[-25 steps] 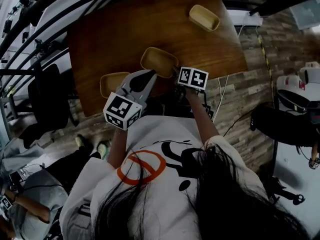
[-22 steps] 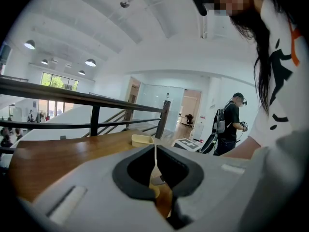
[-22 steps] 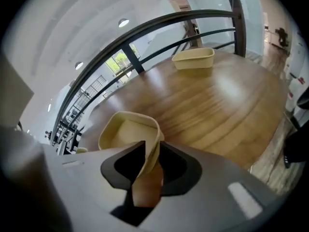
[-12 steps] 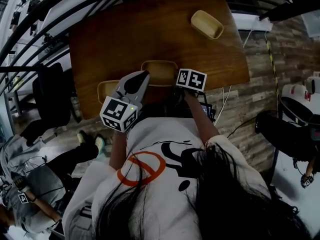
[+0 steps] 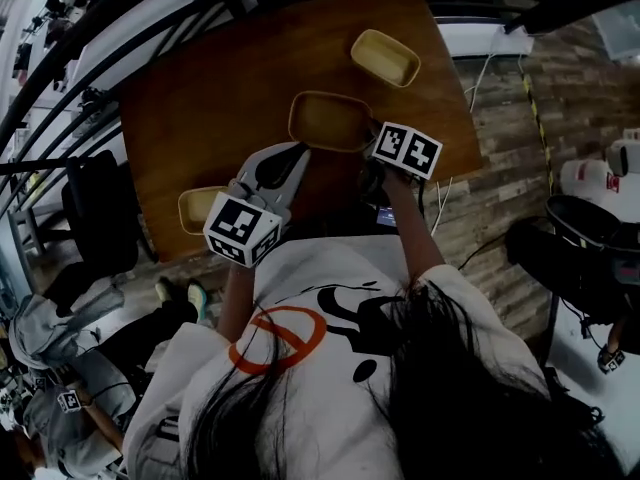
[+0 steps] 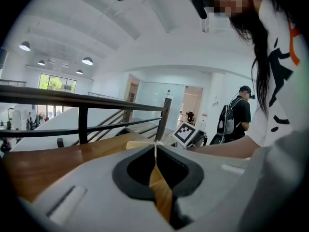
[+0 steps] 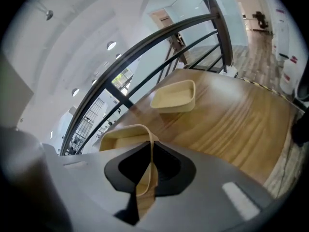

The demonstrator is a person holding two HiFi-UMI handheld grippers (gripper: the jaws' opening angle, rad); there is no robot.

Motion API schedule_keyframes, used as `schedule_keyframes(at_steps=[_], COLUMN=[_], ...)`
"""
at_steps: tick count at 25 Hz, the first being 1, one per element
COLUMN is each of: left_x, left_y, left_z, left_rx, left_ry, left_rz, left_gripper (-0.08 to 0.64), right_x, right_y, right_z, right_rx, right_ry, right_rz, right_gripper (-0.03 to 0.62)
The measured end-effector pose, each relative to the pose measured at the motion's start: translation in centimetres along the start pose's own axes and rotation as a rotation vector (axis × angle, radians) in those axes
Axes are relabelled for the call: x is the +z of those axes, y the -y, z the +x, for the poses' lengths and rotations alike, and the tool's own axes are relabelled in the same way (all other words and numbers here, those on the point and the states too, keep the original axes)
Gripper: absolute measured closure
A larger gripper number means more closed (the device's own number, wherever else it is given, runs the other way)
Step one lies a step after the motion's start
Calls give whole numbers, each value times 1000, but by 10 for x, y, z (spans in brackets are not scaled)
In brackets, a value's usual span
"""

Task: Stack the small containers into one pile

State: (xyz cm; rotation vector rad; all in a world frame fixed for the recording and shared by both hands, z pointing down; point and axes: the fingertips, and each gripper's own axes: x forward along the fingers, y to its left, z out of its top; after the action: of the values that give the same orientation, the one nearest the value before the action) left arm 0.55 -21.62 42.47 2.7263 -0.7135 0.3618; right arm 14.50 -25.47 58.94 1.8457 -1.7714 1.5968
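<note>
Seen from overhead, three pale small containers are spread over the brown worktop (image 5: pixel 200 88). The far container (image 5: pixel 385 56) sits toward the upper right of the frame, and the middle container (image 5: pixel 328 120) is just below and left of it. The near container (image 5: pixel 198 208) is at the worktop's lower-left edge, well apart from the other two.

The right hand-held gripper (image 5: pixel 368 140) reaches the middle container's right-hand rim, but from up there its jaws are too small to read. The right gripper view settles it: the jaws are pinched tight on the thin wall of the middle container (image 7: pixel 123 134). The far container (image 7: pixel 175 97) stands alone beyond it on the wood, in front of a dark railing (image 7: pixel 159 40). I can't tell whether the held container is clear of the wood.

The left hand-held gripper (image 5: pixel 288 154) hovers between the near and middle containers. Its own view shows what the overhead one cannot: the jaws meet tip to tip with nothing in them, only wood showing through the gap. A pale rim of the middle container (image 6: pixel 137 144) lies just past the tips, with the right gripper's marker cube (image 6: pixel 186 132) beyond. That view also catches a standing person with a backpack (image 6: pixel 237 116) at the right of the frame.
</note>
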Motion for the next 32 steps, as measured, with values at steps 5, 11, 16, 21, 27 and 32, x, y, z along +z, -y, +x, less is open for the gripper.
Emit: schedule_keyframes(at_steps=[5, 11, 16, 21, 27, 32], left_x=[11, 17, 15, 13, 15, 11], left_y=[3, -4, -2, -4, -6, -4], left_z=[19, 29, 31, 28, 24, 20], left_rx=[1, 51, 89, 129, 188, 221], left_ry=[-2, -2, -12, -23, -26, -21], left_rz=[8, -7, -14, -25, -38, -49], left_gripper=[560, 560, 560, 560, 560, 560], right_x=[68, 127, 154, 173, 189, 187], right_y=[33, 67, 91, 116, 117, 119], right_z=[-6, 3, 17, 28, 37, 43], right_rx=[-32, -64, -106, -190, -204, -240], right_ry=[103, 175, 202, 222, 205, 212], right_rz=[75, 147, 201, 210, 168, 128], right_gripper=[548, 548, 548, 549, 548, 546])
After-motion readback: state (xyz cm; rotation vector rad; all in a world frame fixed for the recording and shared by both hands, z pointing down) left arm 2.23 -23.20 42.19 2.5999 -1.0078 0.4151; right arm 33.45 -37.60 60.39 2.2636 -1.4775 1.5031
